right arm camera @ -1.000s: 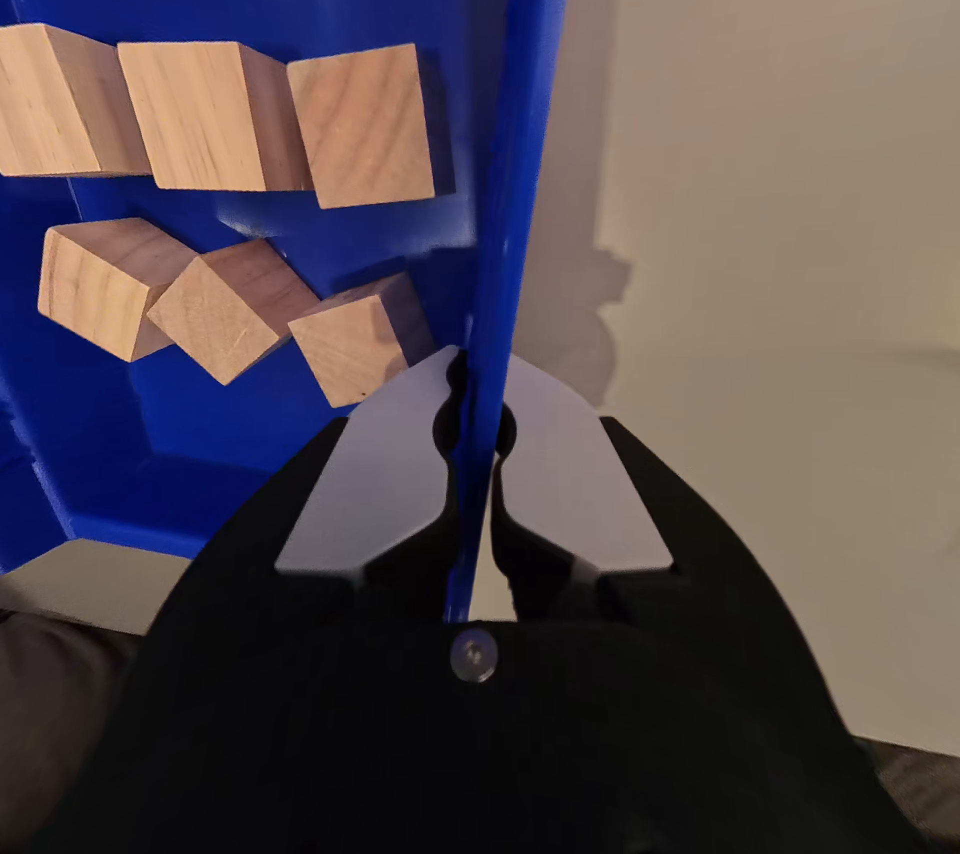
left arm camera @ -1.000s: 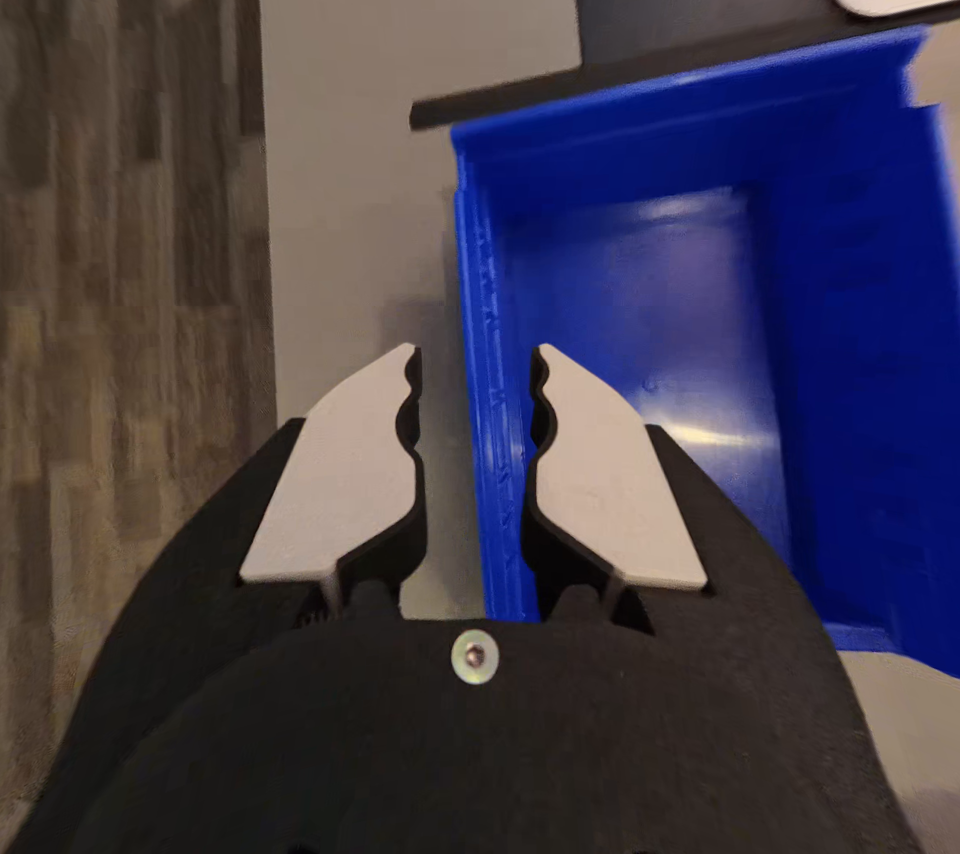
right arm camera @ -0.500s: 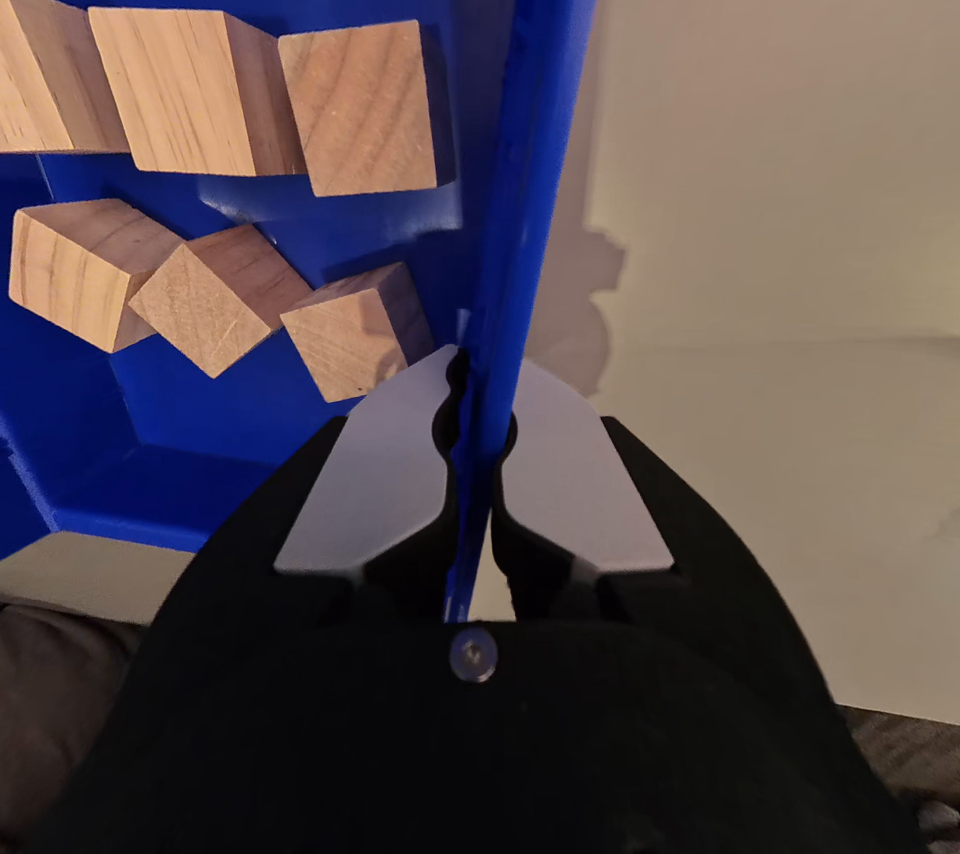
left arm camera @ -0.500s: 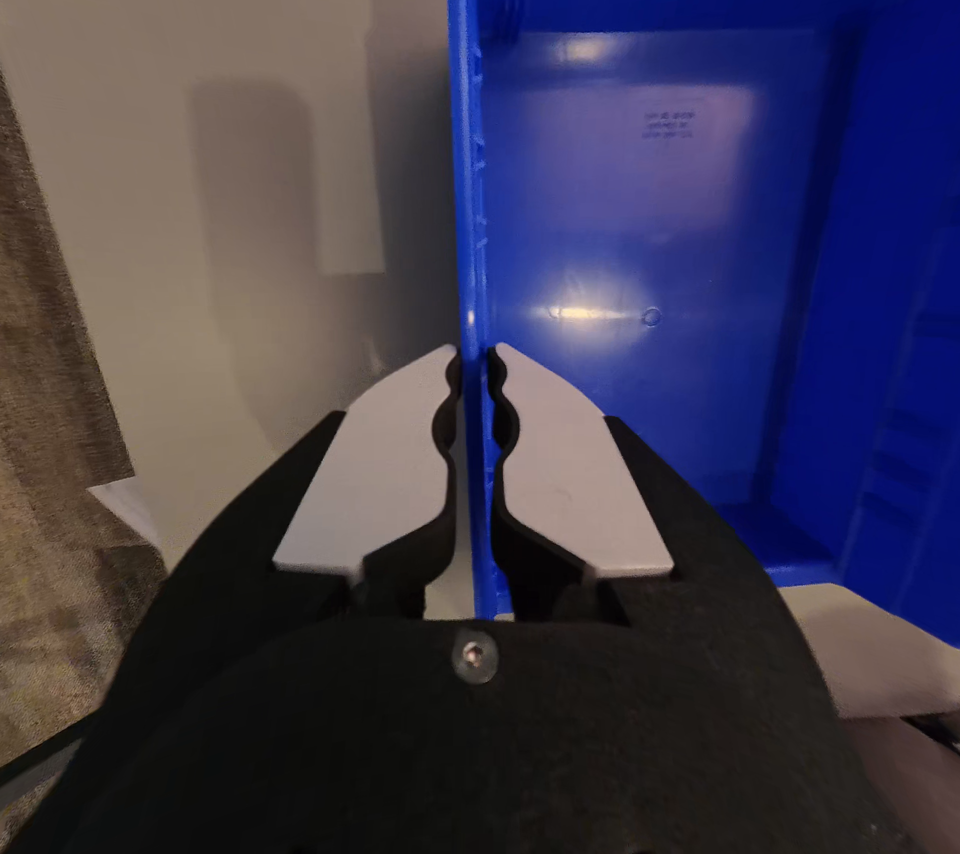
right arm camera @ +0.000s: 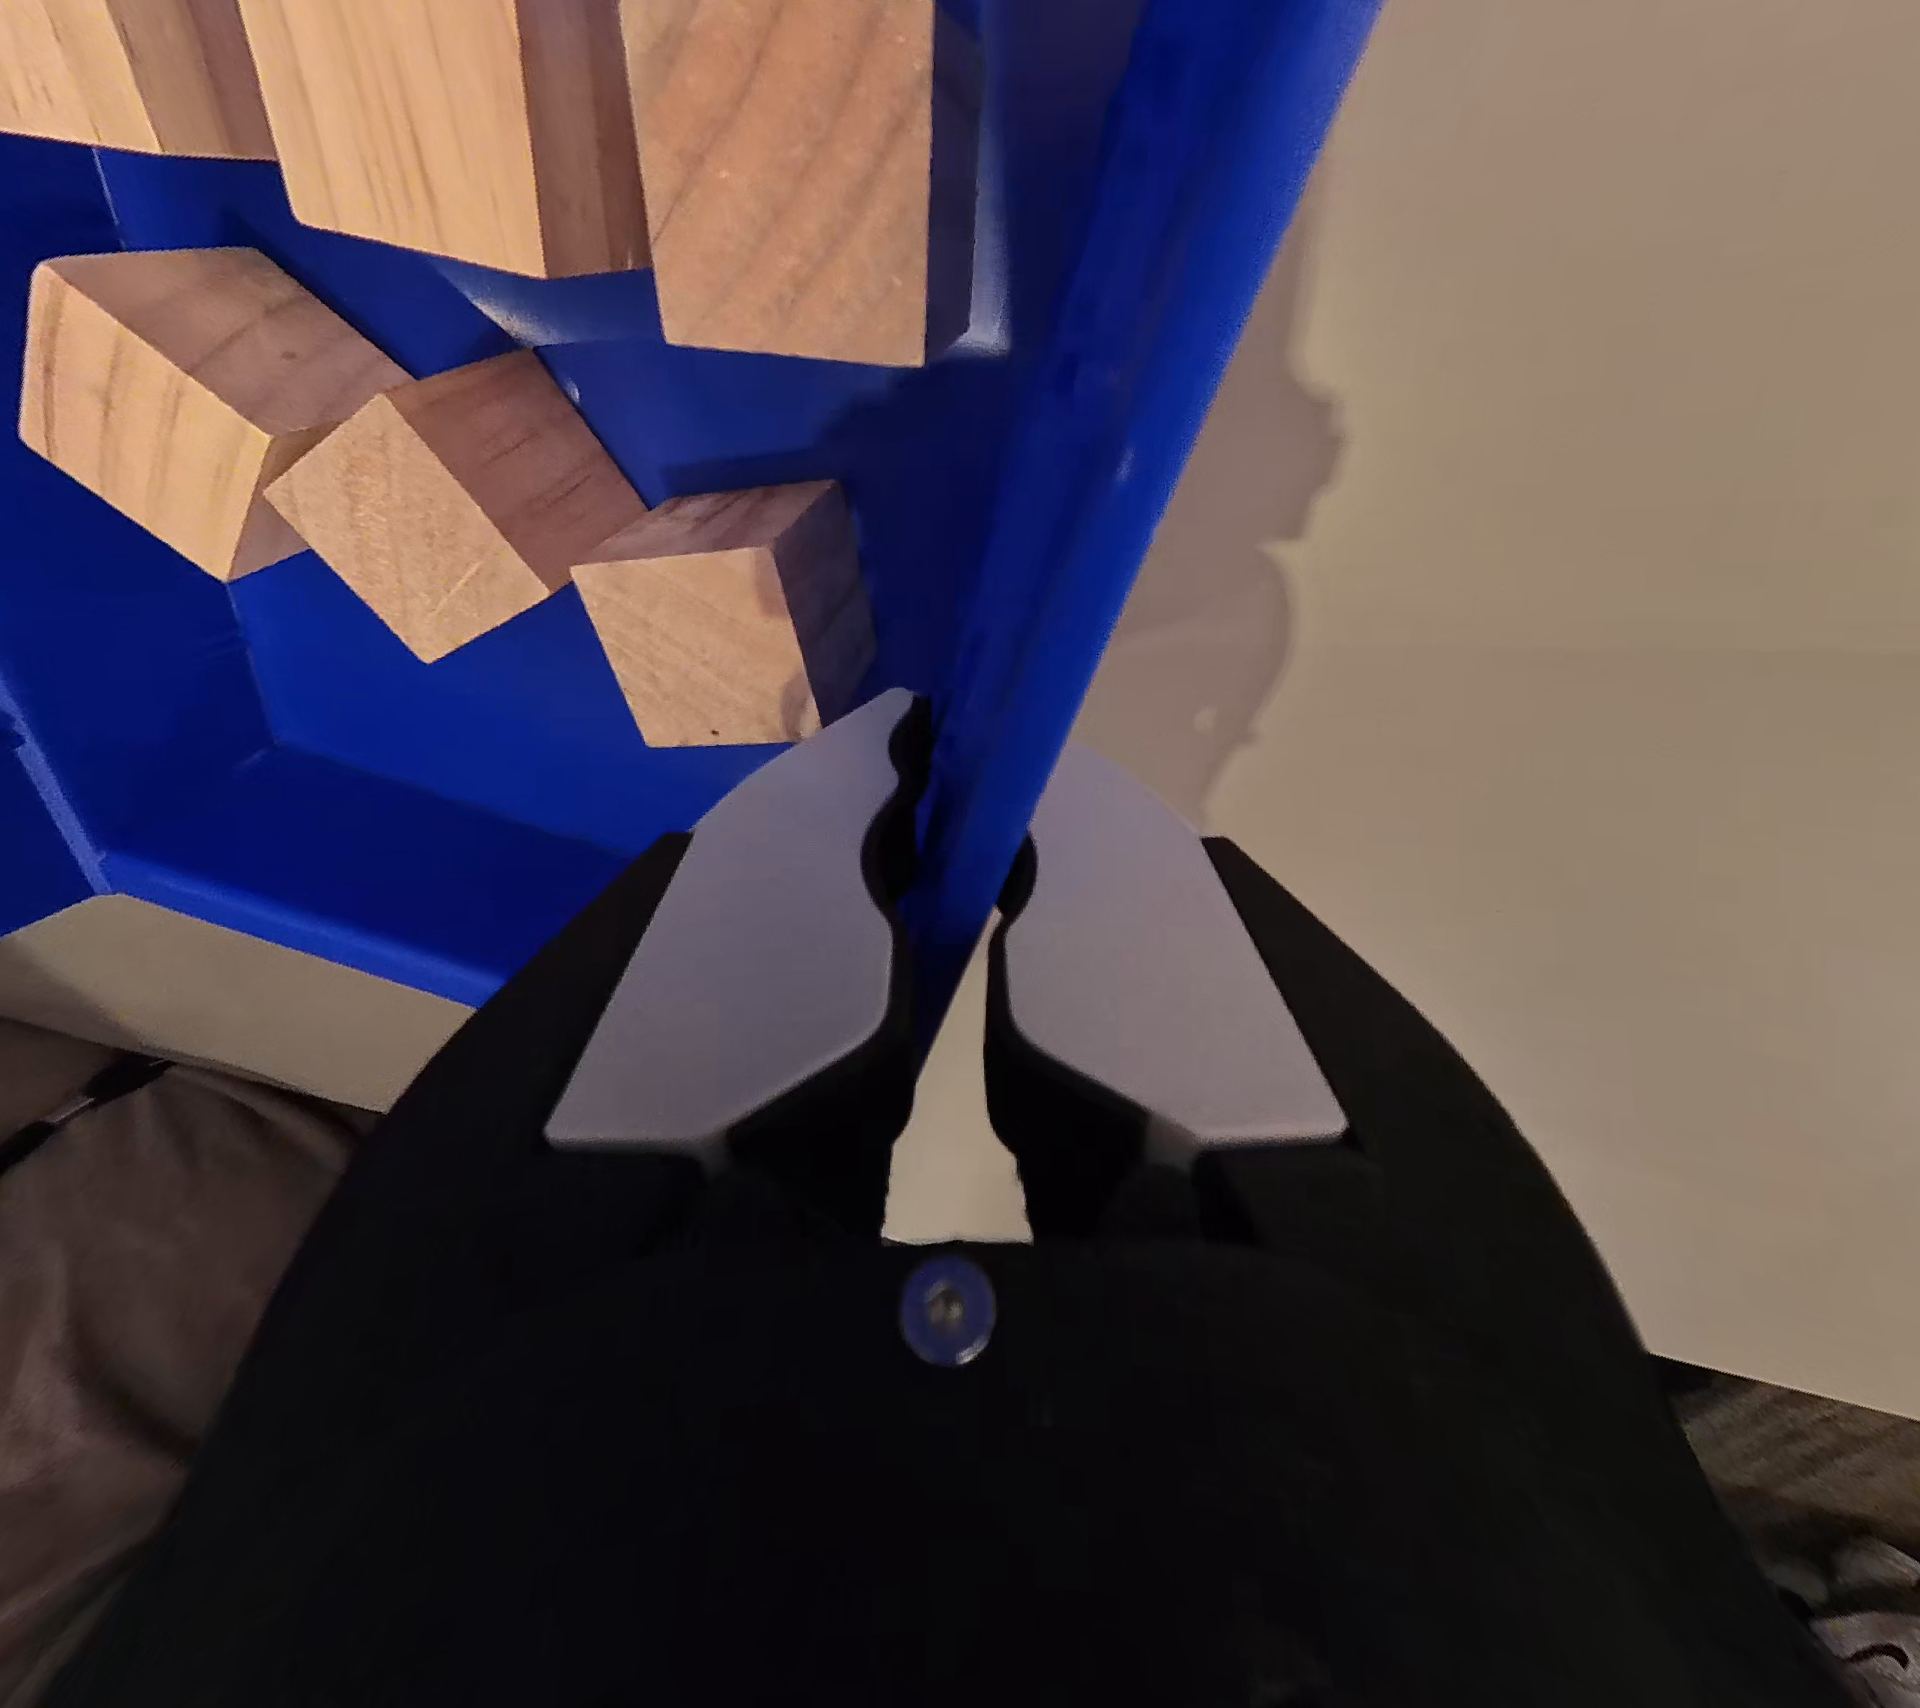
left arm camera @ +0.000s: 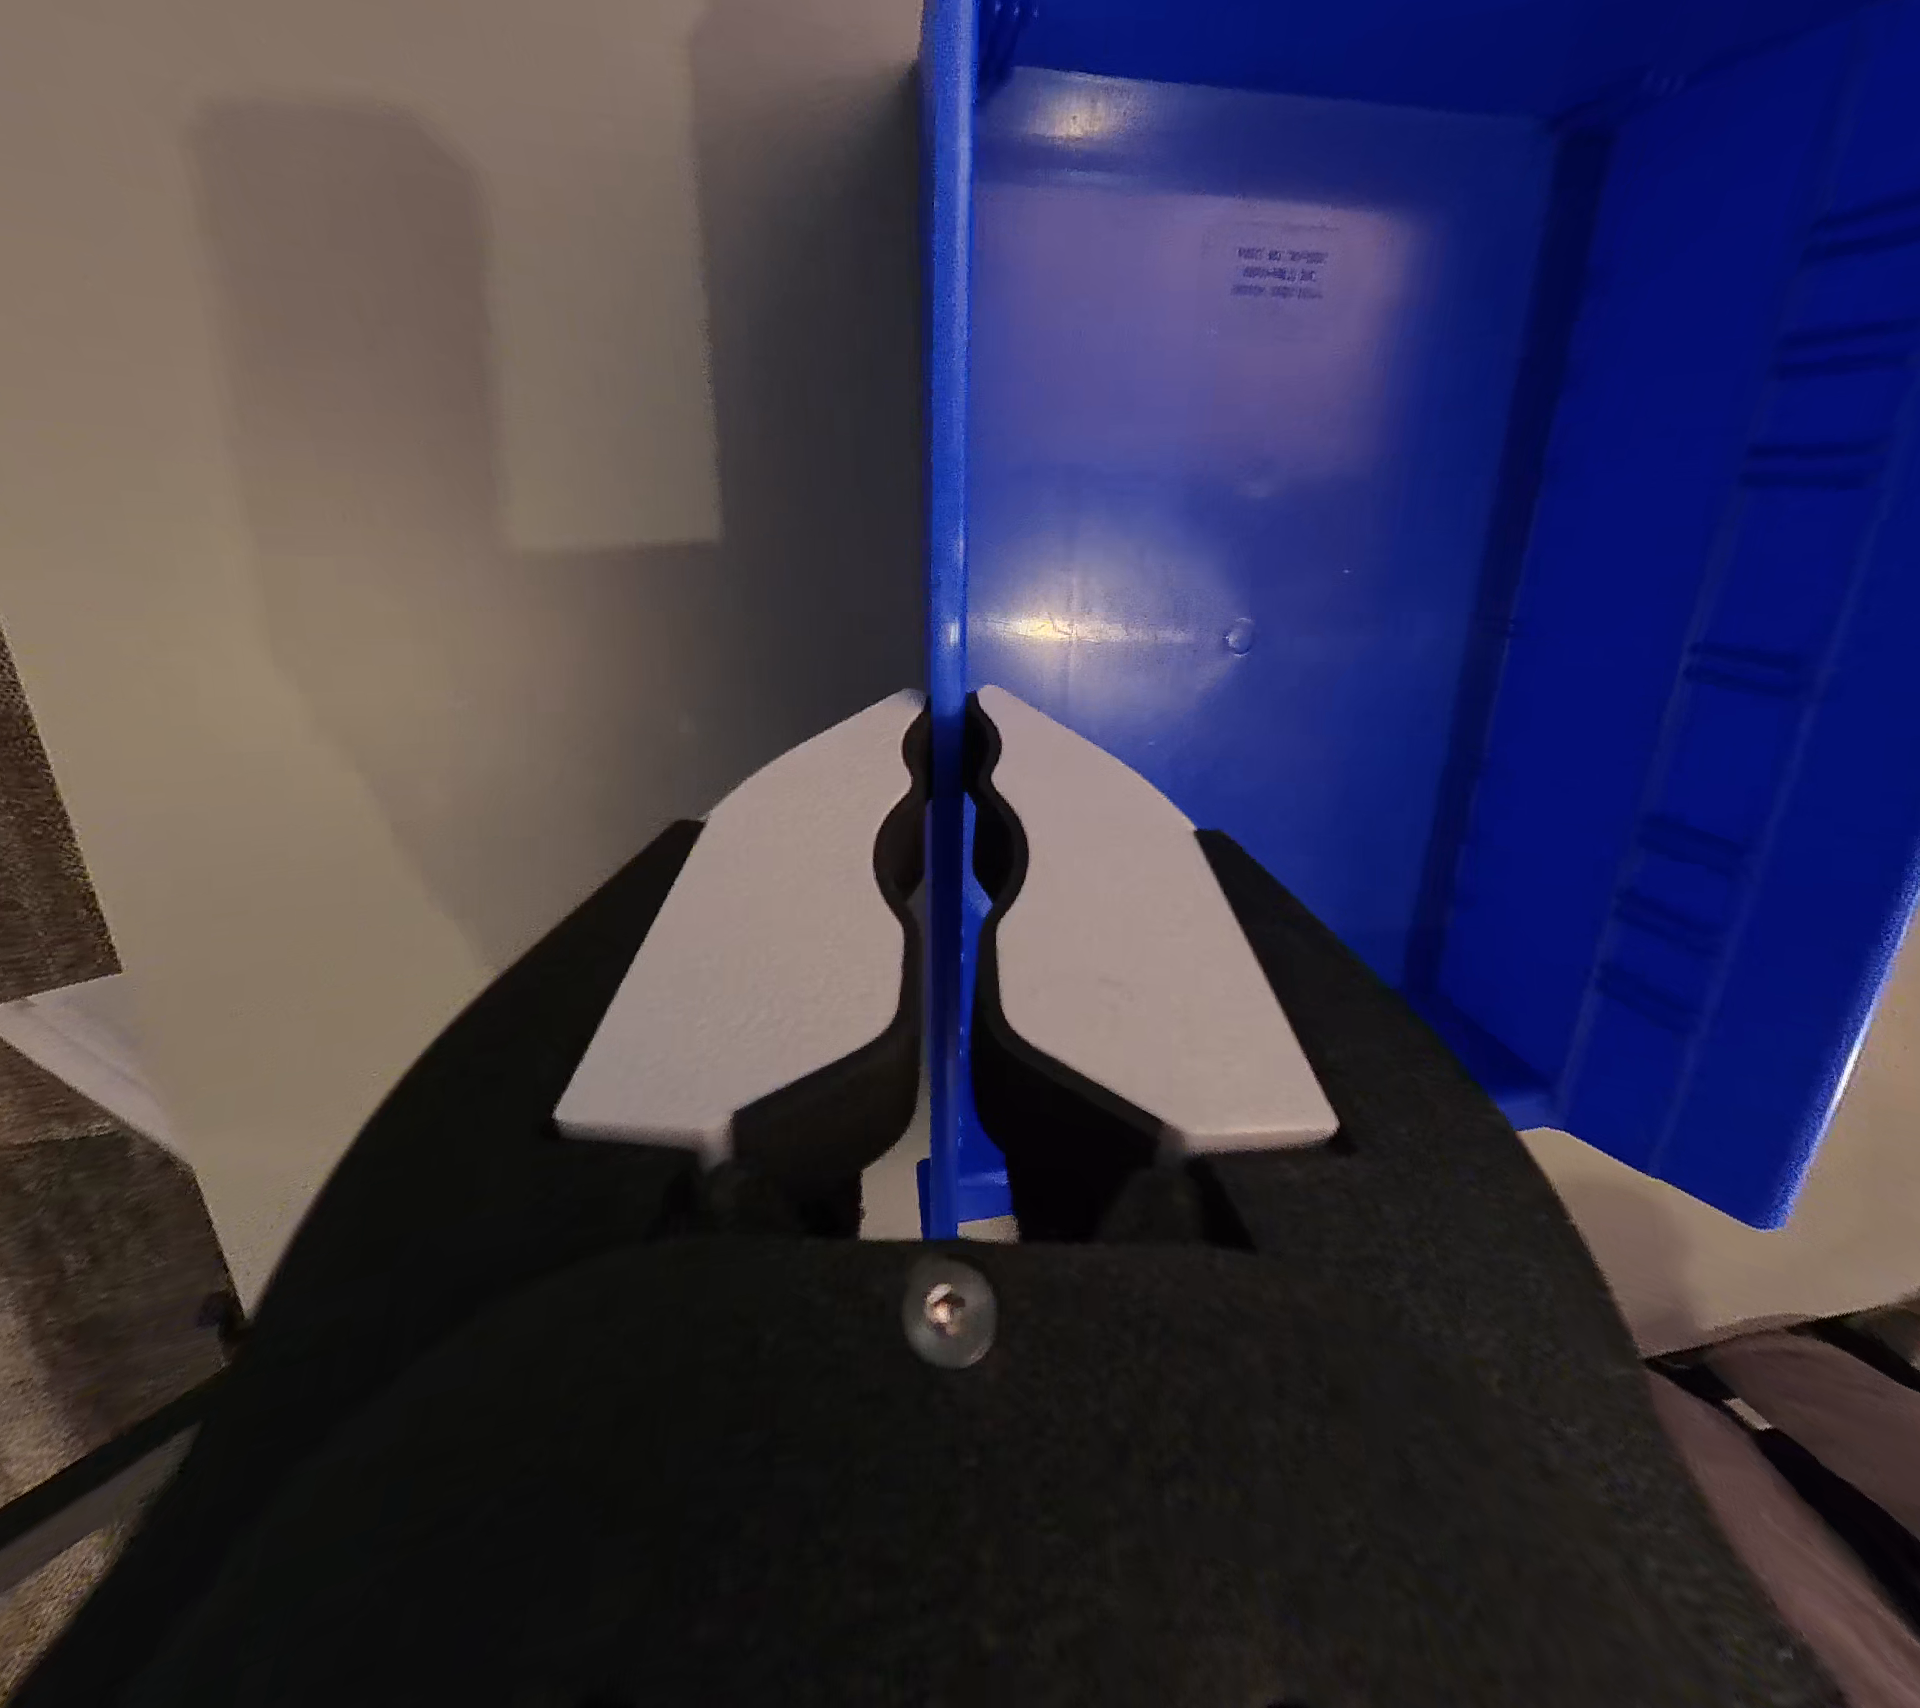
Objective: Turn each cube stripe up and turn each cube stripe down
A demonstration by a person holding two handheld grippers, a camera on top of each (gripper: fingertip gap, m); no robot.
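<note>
Left gripper [left arm camera: 948,702]: both grey fingers closed onto the thin left side wall of the blue plastic bin [left arm camera: 1299,432], one finger outside, one inside. Bin floor ahead and to the right of the fingers is bare, glossy. Pale tabletop [left arm camera: 416,308] lies left of the outer finger.

Right gripper [right arm camera: 961,728]: fingers clamped on the bin's [right arm camera: 1143,308] right side wall, wall running forward between them. Six light wooden cubes [right arm camera: 784,167] sit inside the bin, ahead and left of the inner finger; nearest cube [right arm camera: 717,630] lies just beside that fingertip, contact unclear. No stripe visible on any exposed cube face. Tabletop [right arm camera: 1610,515] to the right of the outer finger.
</note>
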